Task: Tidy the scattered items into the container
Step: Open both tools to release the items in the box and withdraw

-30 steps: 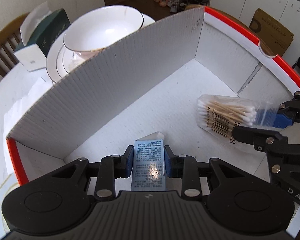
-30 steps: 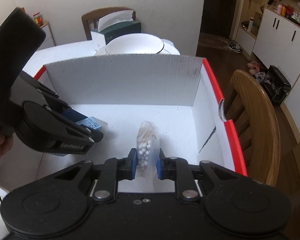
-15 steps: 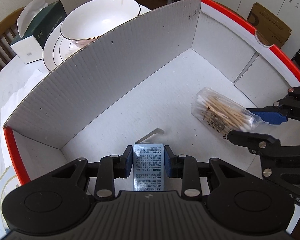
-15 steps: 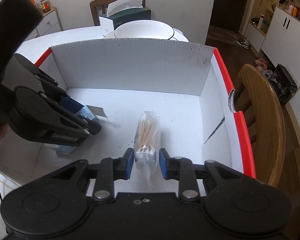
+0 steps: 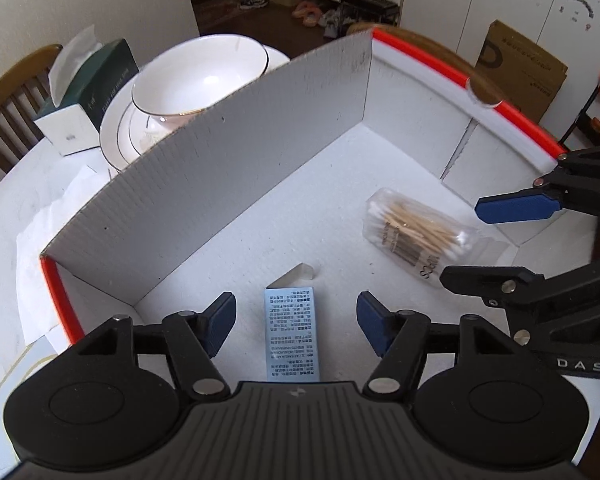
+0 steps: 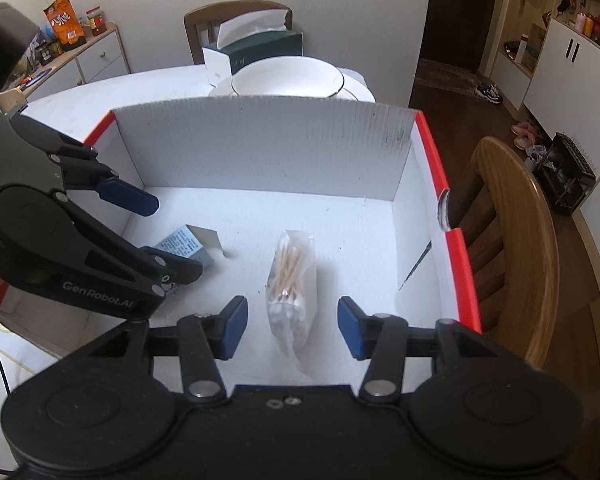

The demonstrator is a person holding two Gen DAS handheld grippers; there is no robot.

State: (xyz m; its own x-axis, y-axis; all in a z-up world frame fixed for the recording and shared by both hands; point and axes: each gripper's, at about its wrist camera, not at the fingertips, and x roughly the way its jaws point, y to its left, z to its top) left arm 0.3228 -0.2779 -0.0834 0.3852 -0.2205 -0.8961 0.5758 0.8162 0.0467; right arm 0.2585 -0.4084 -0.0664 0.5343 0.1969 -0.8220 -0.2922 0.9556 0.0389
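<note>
Cardboard, white and corrugated with a red rim, forms the open box [image 5: 228, 168] on the tabletop [image 5: 28, 208], and both things I carried now lie on its floor. Beside each other but apart there are the clear bag of wooden cotton swabs [image 6: 290, 280], lying between my right gripper [image 6: 292, 326]'s spread jaws, and the small pale-blue printed carton [image 5: 292, 332], lying between my left gripper [image 5: 296, 322]'s equally spread jaws. Nothing else scattered shows outside, so I judge the tidying nearly finished.
</note>
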